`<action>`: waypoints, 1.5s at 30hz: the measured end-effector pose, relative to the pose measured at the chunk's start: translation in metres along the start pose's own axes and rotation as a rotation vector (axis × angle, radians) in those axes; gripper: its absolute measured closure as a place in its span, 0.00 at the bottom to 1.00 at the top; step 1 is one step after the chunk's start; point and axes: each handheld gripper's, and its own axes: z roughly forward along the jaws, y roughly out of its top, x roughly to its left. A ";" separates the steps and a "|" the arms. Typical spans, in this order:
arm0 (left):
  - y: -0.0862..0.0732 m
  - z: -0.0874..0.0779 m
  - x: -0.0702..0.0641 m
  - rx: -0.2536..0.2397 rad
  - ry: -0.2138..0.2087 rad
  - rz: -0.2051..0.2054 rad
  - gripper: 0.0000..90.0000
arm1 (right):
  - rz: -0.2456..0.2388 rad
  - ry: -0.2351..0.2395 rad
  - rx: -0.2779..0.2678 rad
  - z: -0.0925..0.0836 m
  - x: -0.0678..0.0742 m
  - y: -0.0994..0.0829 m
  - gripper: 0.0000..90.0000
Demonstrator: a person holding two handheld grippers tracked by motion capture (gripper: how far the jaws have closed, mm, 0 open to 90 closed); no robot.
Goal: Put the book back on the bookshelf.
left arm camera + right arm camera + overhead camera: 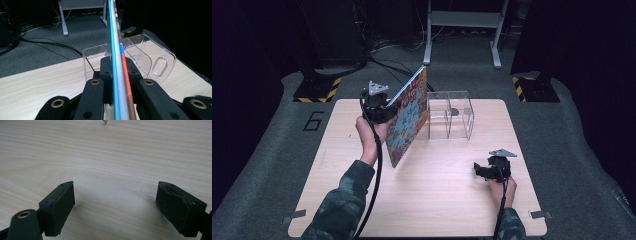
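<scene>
Above the far left part of the counter [432, 200], the left tongs [384, 111] carry a thin picture book [411, 116] clear of the surface, standing on edge and tilted, its top corner leaning toward the clear plastic rack [451, 114] just beside it. From the left gripper view the book [117, 50] runs straight out between the jaws, which are clamped tight on its edge, with the rack [140, 57] and its slots directly ahead.

It looks light, flat and fairly stiff, though a thin book gripped near one edge will probably flex and swing a little about the grip. The glossy cover is likely slippery, so a firm pinch well in from the rim seems wise; the present hold, partway along the long side near the spine, looks sound for steering the lower edge into a slot. The rack is light too, and a knock could shove it across the wood.

The left forearm reaches forward from the bottom of the high view, wrist raised, the tongs pointing toward the rack. The right tongs [492, 170] rest low near the right edge of the counter, jaws wide apart over bare wood and gripping nothing, the hand [502, 187] relaxed behind them
</scene>
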 end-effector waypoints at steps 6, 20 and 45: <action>-0.004 0.007 -0.001 -0.013 0.017 -0.014 0.90 | -0.002 -0.001 -0.004 0.000 0.001 0.000 0.17; -0.018 0.022 -0.001 -0.046 0.045 -0.046 0.89 | -0.001 -0.007 -0.005 0.001 0.002 0.000 0.17; -0.028 0.020 0.001 -0.034 0.004 -0.041 0.70 | -0.015 -0.009 -0.003 0.001 0.002 0.000 0.17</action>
